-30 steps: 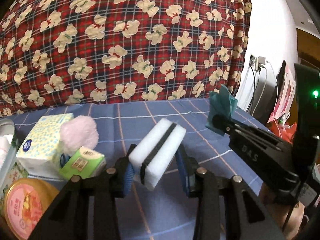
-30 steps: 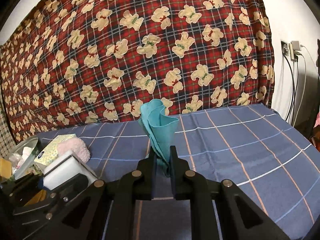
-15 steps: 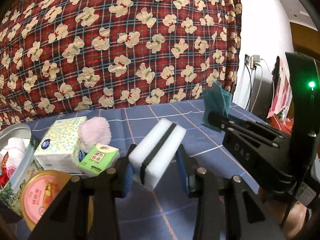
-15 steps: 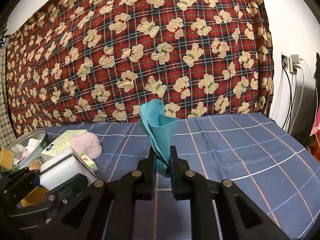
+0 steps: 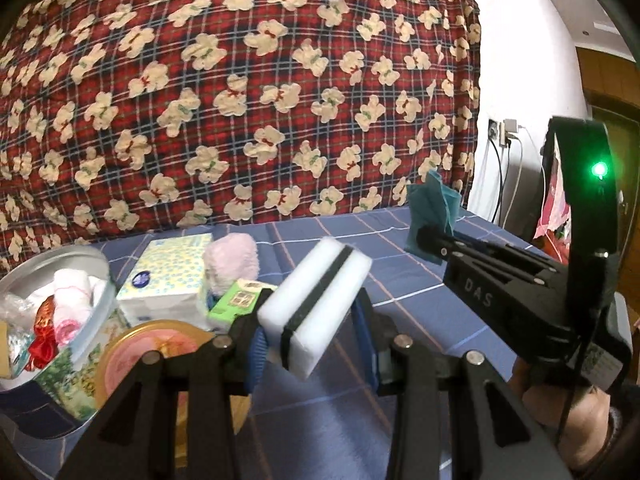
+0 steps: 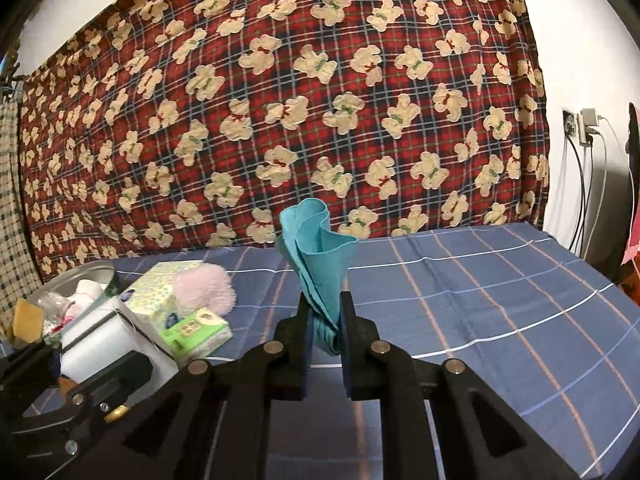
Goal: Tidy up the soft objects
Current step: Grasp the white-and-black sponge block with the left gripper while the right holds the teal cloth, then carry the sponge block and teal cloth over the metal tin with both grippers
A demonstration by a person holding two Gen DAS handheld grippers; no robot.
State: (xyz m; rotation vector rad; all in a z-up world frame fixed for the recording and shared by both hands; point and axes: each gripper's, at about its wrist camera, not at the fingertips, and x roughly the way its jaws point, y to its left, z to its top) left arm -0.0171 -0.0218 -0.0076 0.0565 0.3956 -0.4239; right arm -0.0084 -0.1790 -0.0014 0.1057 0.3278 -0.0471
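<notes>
Both jaws pinch: left gripper (image 5: 316, 344) clamps the white sponge (image 5: 316, 308), right gripper (image 6: 325, 332) the teal cloth (image 6: 318, 256). Round tin (image 5: 100, 280) at nine o'clock; the skewed sponge could twist free.

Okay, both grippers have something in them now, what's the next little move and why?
Probably carry the white sponge in the left gripper leftward toward the round tin and let it go there. The tin already holds soft rolled cloths, and the sponge hangs above the blue bedsheet. The right gripper can follow with its teal cloth.
</notes>
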